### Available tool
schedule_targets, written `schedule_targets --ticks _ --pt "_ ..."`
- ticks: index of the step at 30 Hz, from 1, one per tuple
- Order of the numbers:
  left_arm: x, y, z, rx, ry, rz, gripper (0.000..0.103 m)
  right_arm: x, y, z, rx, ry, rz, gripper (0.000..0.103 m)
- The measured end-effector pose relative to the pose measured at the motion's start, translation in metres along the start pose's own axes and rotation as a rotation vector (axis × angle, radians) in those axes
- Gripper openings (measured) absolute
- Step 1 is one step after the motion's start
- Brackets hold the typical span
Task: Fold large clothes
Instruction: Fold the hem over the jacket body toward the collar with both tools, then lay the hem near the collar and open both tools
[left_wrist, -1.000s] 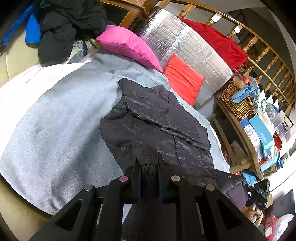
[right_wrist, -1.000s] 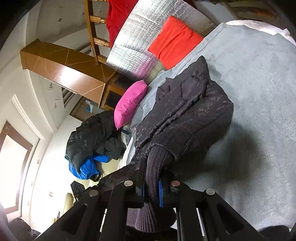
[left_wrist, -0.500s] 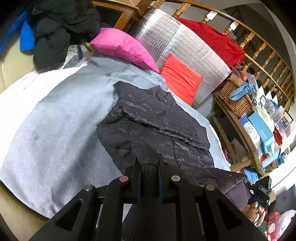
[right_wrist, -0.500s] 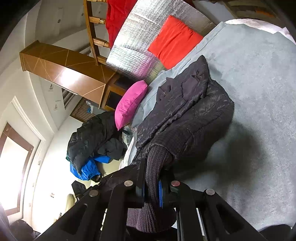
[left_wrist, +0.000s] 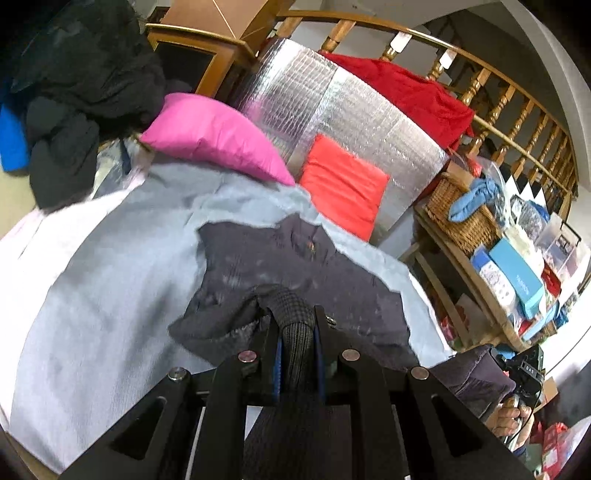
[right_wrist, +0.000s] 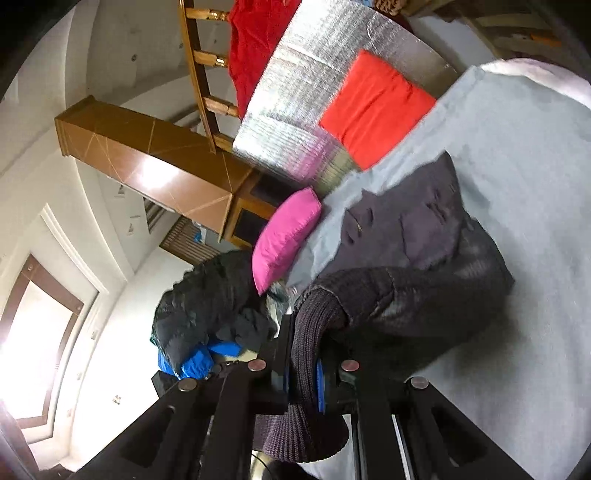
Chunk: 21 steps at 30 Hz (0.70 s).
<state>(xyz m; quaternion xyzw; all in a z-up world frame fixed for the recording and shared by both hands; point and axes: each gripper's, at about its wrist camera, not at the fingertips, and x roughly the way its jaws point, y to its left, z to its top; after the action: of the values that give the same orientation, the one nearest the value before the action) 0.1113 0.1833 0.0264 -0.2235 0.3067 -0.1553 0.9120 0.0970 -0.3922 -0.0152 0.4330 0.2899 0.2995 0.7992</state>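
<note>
A dark quilted jacket lies on a pale grey-blue bedspread, its collar toward the pillows. My left gripper is shut on a ribbed knit cuff of the jacket, lifted off the spread. In the right wrist view the same jacket lies on the bedspread, and my right gripper is shut on the other ribbed knit cuff, with the sleeve raised. A hand holding the right gripper shows at the lower right of the left wrist view.
A pink pillow, a red cushion and a silver foil mat stand at the head. Dark and blue jackets are piled left. A wooden railing with red cloth and a cluttered shelf with a basket stand right.
Both grippers have risen and moved toward the jacket's collar with the cuffs, pulling the sleeves and lower jacket up over the body. The view blurs from the motion.
</note>
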Motion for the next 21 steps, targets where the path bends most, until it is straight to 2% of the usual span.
schedule_targets --ticks 13,21 --pt "0.064 0.000 0.076 -0.031 -0.060 0.012 0.015 0.066 0.011 0.094 -0.025 -0.079 -0.006 0.010" --pt "0.127 0.002 0.130 -0.063 -0.058 0.080 0.015 0.118 0.006 0.160 -0.028 -0.115 -0.064 0.010"
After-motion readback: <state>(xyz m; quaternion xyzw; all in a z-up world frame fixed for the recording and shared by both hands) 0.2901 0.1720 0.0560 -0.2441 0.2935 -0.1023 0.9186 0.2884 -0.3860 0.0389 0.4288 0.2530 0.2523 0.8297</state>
